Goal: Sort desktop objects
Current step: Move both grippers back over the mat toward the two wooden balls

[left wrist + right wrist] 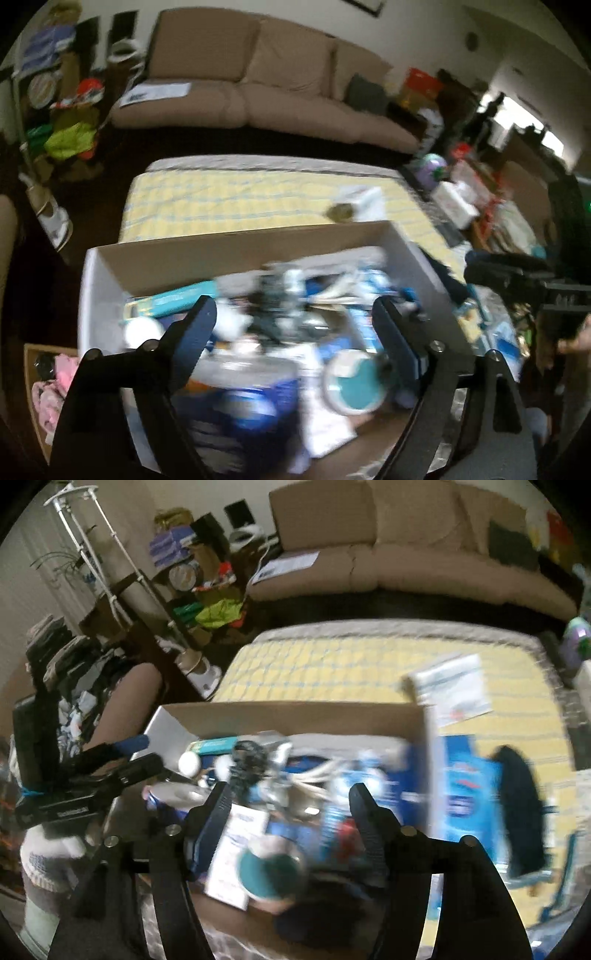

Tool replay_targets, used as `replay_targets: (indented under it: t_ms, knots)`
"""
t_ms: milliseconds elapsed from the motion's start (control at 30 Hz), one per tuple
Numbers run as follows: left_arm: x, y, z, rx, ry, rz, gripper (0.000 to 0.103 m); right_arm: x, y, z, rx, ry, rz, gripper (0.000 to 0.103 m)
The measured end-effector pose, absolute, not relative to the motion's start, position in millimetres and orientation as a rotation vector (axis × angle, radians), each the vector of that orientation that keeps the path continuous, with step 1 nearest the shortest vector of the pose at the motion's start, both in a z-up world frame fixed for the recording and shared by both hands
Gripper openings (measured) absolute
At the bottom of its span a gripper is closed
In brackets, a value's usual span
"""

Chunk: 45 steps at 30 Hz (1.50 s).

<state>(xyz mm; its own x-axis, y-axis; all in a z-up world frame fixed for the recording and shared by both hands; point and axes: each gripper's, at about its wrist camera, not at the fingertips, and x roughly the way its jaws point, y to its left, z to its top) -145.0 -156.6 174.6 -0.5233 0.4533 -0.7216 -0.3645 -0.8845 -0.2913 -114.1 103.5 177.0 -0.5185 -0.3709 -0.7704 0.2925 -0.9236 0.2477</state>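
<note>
A cardboard box (236, 247) full of mixed, blurred items stands on a yellow checked cloth (240, 195). It holds a teal carton (177, 301), a round teal-lidded tub (354, 380) and a blue container (243, 402). My left gripper (293, 314) is open and empty above the box contents. In the right wrist view the same box (295, 716) shows, with the teal tub (269, 871) below my right gripper (290, 801), which is open and empty. A blue packet (469, 794) and a dark object (521, 812) lie right of the box.
A beige sofa (258, 81) stands beyond the table. A white box (364, 203) sits on the cloth behind the cardboard box. Clutter lies at the right (491, 206) and shelves with bags at the left (66, 122). A smaller box with pink cloth (51, 387) sits low left.
</note>
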Motion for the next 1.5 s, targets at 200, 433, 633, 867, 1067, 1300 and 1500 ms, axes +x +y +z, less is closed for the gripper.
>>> replay_targets:
  t_ms: [200, 433, 633, 867, 1067, 1300, 1500]
  knots:
    - [-108, -76, 193, -1.118, -0.013, 2.288, 0.09, -82, 184, 199, 1.265, -0.147, -2.574, 0.081]
    - [-70, 9, 183, -1.121, 0.099, 2.162, 0.09, -53, 267, 179, 1.321, -0.291, -2.648, 0.081]
    - [-59, 47, 171, -1.157, 0.18, 2.133, 0.09, -45, 309, 140, 1.374, -0.381, -2.658, 0.081]
    - [-94, 78, 167, -1.192, 0.268, 2.176, 0.089, -51, 318, 112, 1.347, -0.521, -2.585, 0.081]
    - [-140, 123, 163, -1.229, 0.357, 2.179, 0.088, -66, 315, 95, 1.32, -0.606, -2.552, 0.075]
    - [-163, 166, 146, -1.278, 0.291, 2.101, 0.088, -81, 360, 86, 1.331, -0.664, -2.651, 0.075]
    - [-173, 209, 115, -1.36, 0.231, 2.029, 0.088, -89, 381, 59, 1.39, -0.69, -2.635, 0.076]
